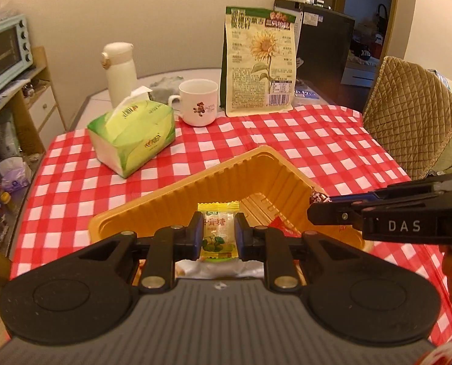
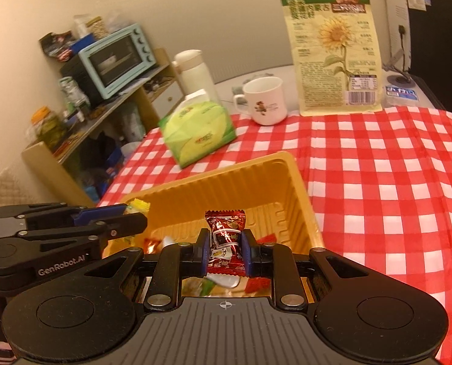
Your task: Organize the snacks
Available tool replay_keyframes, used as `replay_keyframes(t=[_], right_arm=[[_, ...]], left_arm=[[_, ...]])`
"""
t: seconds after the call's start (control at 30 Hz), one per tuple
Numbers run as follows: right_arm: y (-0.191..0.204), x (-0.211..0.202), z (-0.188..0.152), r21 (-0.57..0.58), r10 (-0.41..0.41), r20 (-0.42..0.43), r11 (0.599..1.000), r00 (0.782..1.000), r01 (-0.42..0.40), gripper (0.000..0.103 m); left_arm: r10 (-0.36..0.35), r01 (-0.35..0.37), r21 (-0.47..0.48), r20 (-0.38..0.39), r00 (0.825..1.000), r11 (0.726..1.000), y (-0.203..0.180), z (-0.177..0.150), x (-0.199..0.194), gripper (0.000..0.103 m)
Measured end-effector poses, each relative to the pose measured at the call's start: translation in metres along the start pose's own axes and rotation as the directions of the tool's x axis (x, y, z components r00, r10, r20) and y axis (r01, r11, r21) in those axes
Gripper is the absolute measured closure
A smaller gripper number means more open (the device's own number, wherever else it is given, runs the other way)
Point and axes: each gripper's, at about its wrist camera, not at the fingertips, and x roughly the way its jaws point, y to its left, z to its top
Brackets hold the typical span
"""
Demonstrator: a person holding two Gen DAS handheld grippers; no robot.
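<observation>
- Tongs on the left (image 1: 218, 237) are pinched shut on a yellow-green wrapped candy (image 1: 218, 231), held upright by its middle over the near end of the orange tray (image 1: 177, 188).
- Right tongs (image 2: 225, 254) are likewise clamped on a red foil candy (image 2: 226, 237), its crimped top standing above the pads, also over the tray's near end.
- Each tool shows in the other's view: the right one enters from the side in the left wrist camera, the left one from the side in the right wrist camera, so the two sit close together over the tray.
- Several more wrapped sweets, red and pale, lie on the tray floor under the tongs; the far part of the tray looks bare.
- Tissue pack (image 1: 133, 137), white mug (image 1: 198, 102) and sunflower seed bag (image 1: 259, 60) stand beyond the tray on the checked worktop (image 1: 317, 140), well apart from it.
- Judged step: carrying both candies to where they belong, whether into the tray or out of it cannot be told.
- To do it well: keep both grips firm on the slippery wrappers, keep the two tools from knocking each other, bring each candy low over its place before letting go, and release one at a time so neither bounces over the ribbed wall.
</observation>
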Motion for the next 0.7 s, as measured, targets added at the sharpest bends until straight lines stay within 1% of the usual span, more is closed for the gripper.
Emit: replay_keyframes(t=[0.17, 0.37, 0.53, 0.7], right_arm=[[-0.01, 0.014, 0.004, 0.023, -0.024, -0.012, 0.999, 1.0, 0.025, 0.081], [-0.018, 0.025, 0.004, 0.044, -0.039, -0.024, 0.998, 0.999, 0.04, 0.081], [-0.022, 0.031, 0.004, 0.058, -0.043, -0.032, 0.997, 0.999, 0.044, 0.081], [-0.021, 0.035, 0.006, 0.056, -0.042, -0.034, 0.997, 0.999, 0.044, 0.081]], left_arm=[[-0.007, 0.007, -0.007, -0.042, 0.999, 1.0, 0.004, 0.005, 0.03, 0.084], [0.0, -0.002, -0.022, -0.086, 0.996, 1.0, 0.011, 0.001, 0.056, 0.084], [0.001, -0.005, -0.041, -0.109, 0.994, 0.999, 0.017, -0.002, 0.066, 0.083], [-0.003, -0.002, -0.047, -0.11, 0.994, 0.999, 0.021, -0.002, 0.066, 0.081]])
